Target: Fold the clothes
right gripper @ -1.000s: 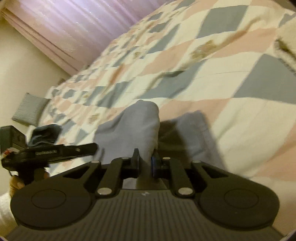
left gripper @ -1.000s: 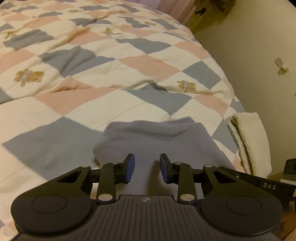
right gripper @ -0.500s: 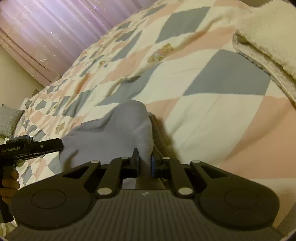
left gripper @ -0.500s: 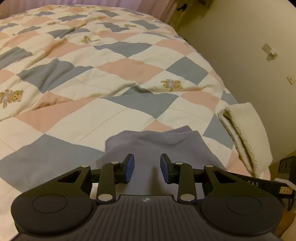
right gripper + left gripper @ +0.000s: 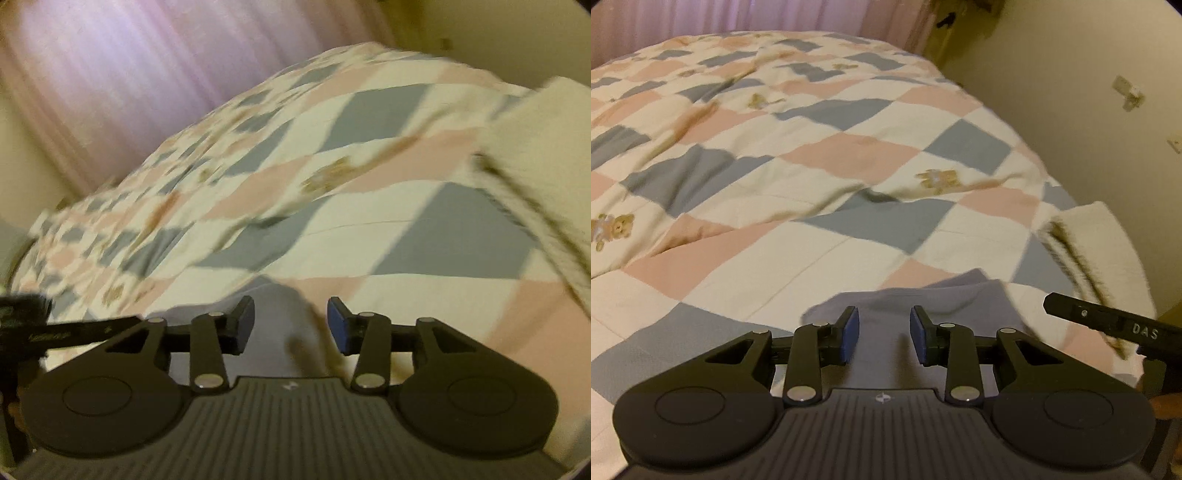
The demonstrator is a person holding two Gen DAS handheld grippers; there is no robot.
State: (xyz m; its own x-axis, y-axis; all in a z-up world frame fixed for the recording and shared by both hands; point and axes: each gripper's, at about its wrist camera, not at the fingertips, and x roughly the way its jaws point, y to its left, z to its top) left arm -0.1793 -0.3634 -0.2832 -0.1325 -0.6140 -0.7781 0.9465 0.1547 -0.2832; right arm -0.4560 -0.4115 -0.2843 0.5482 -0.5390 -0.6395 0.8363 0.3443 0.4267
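A grey-lilac garment [image 5: 923, 299] lies in a small flat bundle on the checked quilt [image 5: 820, 177], near the bed's front edge. My left gripper [image 5: 884, 334] is open just above its near part, holding nothing. In the right wrist view the same garment [image 5: 269, 306] lies under and ahead of my right gripper [image 5: 291, 325], which is open and empty. The right gripper's body [image 5: 1108, 321] shows at the right of the left wrist view. The left gripper's body [image 5: 55, 332] shows at the left of the right wrist view.
A folded cream towel [image 5: 1097, 243] lies at the bed's right edge, also in the right wrist view [image 5: 543, 155]. A beige wall [image 5: 1089, 92] runs beside the bed. Pink curtains [image 5: 147, 74] hang beyond the far end.
My right gripper has opened and let go of the grey garment, which now lies lower on the quilt. Both grippers have drawn back toward the bed's front edge.
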